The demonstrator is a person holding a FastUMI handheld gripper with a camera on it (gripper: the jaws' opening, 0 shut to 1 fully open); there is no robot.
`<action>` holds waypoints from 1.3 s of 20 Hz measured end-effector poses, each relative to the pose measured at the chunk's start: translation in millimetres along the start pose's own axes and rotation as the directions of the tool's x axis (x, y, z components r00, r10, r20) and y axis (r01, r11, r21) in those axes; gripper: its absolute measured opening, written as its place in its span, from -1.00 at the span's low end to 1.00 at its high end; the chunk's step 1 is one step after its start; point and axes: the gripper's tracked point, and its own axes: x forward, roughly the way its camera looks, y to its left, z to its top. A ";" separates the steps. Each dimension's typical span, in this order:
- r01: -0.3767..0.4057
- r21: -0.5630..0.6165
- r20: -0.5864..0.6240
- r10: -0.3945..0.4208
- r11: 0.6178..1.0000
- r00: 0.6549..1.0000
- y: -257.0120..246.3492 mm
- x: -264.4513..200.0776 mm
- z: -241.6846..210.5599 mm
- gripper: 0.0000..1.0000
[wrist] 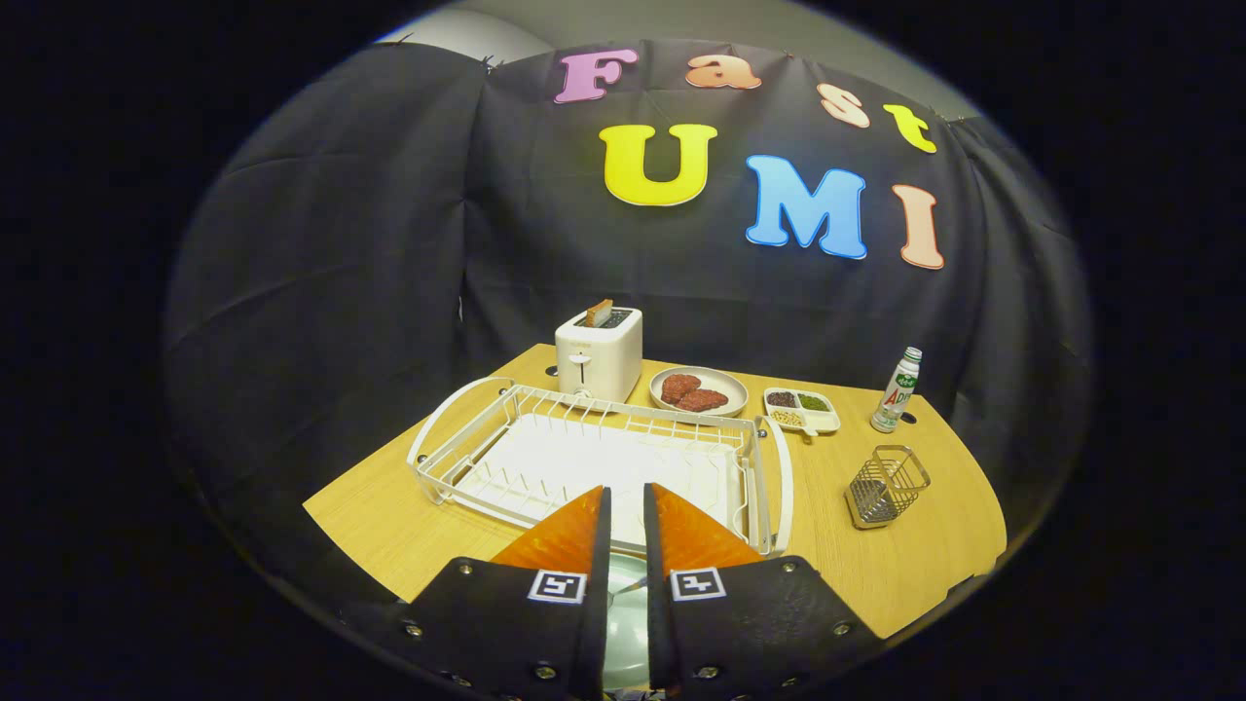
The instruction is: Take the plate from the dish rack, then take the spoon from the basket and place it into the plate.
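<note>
My gripper [623, 498] hangs above the near edge of the table, its fingers a narrow gap apart with nothing held between the tips. Down through that gap I see a pale green plate [623, 623] lying on the table below the fingers. A thin silvery piece, seemingly the spoon [633, 585], lies across the plate. Just beyond the fingertips is the white wire dish rack [506, 438], with no dish in it. The small wire basket [886, 485] stands to the right of the rack and looks empty.
Behind the rack are a white toaster [599, 352] with a slice of toast in it, a plate of meat [698, 391], a divided dish of condiments [801, 408] and a small bottle [897, 390]. The wooden table [934, 555] ends close on the right and near side.
</note>
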 end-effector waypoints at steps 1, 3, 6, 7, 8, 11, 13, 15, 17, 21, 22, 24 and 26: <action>0.005 0.005 0.000 -0.005 1.000 1.000 -3.6 -0.3 1.1 -0.66; 0.015 0.014 0.000 -0.015 1.000 1.000 -9.0 0.2 3.3 -0.65; 0.034 0.025 -0.002 -0.033 0.999 0.999 -19.4 1.7 6.1 -0.66; 0.042 0.027 0.002 -0.042 0.999 0.999 -24.4 2.3 9.6 -0.66; 0.051 0.030 0.009 -0.052 0.998 0.999 -29.2 3.3 13.7 -0.65; 0.085 0.033 0.041 -0.086 0.996 0.995 -48.7 3.3 31.2 -0.65; 0.114 0.028 0.069 -0.116 0.993 0.991 -64.4 1.2 46.4 -0.65; 0.142 0.028 0.104 -0.145 0.989 0.984 -81.4 -1.2 64.6 -0.66; 0.174 0.030 0.148 -0.177 0.984 0.973 -99.5 -6.4 86.1 -0.65; 0.241 0.017 0.253 -0.238 0.970 0.938 -133.1 -23.1 134.7 -0.66; 0.253 0.018 0.283 -0.248 0.967 0.927 -137.7 -26.7 146.6 -0.66; 0.278 0.027 0.330 -0.271 0.960 0.904 -148.5 -35.4 168.0 -0.66; 0.295 0.041 0.361 -0.289 0.955 0.887 -156.1 -41.8 184.5 -0.66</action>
